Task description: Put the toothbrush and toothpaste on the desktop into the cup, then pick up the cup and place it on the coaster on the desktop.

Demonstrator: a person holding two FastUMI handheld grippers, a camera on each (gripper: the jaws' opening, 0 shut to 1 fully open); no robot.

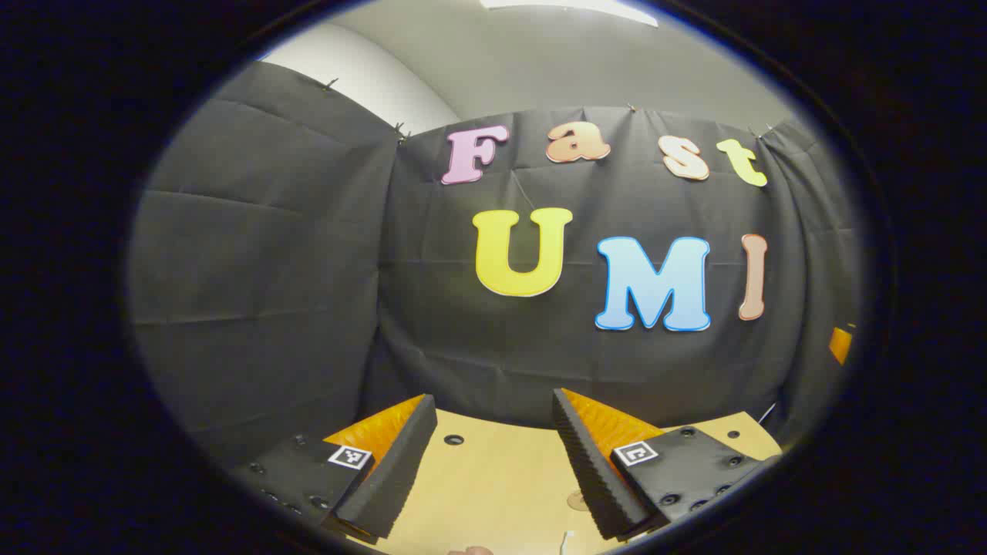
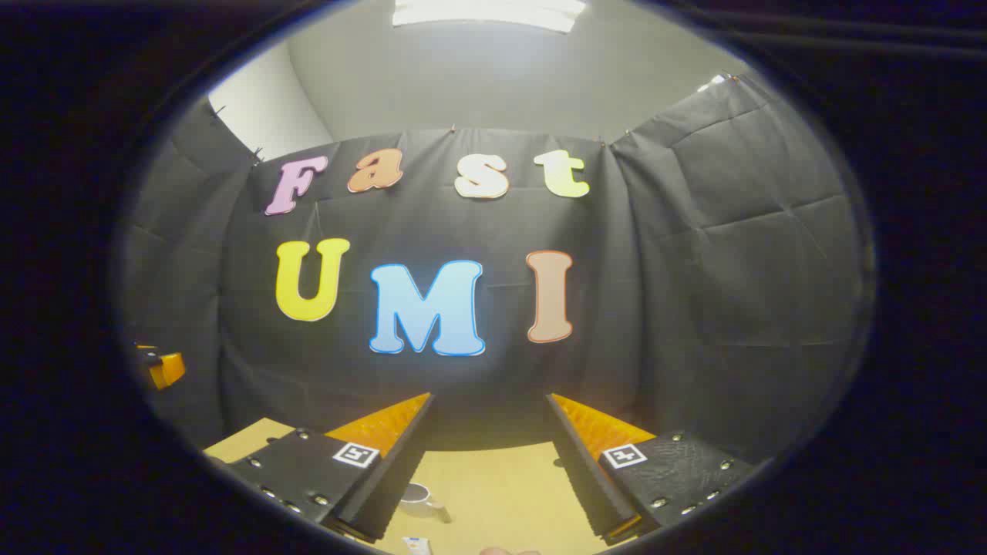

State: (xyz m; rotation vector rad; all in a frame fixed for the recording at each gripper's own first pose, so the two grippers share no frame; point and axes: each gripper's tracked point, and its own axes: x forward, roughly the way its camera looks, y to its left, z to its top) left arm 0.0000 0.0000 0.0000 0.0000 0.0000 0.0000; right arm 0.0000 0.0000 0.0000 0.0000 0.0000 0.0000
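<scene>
A: Both tools held high above the bench, aimed at the booth wall. Left tool: fingers spread, nothing between them. Right tool: likewise spread and empty.

B: And the task's things?

A: Cup on the bench at about 7 o'clock in the right gripper view, just beside that tool's left finger. A small white item, possibly the toothpaste, lies at 6 o'clock at the edge. A round mark, perhaps the coaster, sits by the left tool's right finger. Toothbrush: cannot tell.

B: Risk?

A: The things sit at the very edge of sight; a descent could likely clip the cup and tip it.
</scene>
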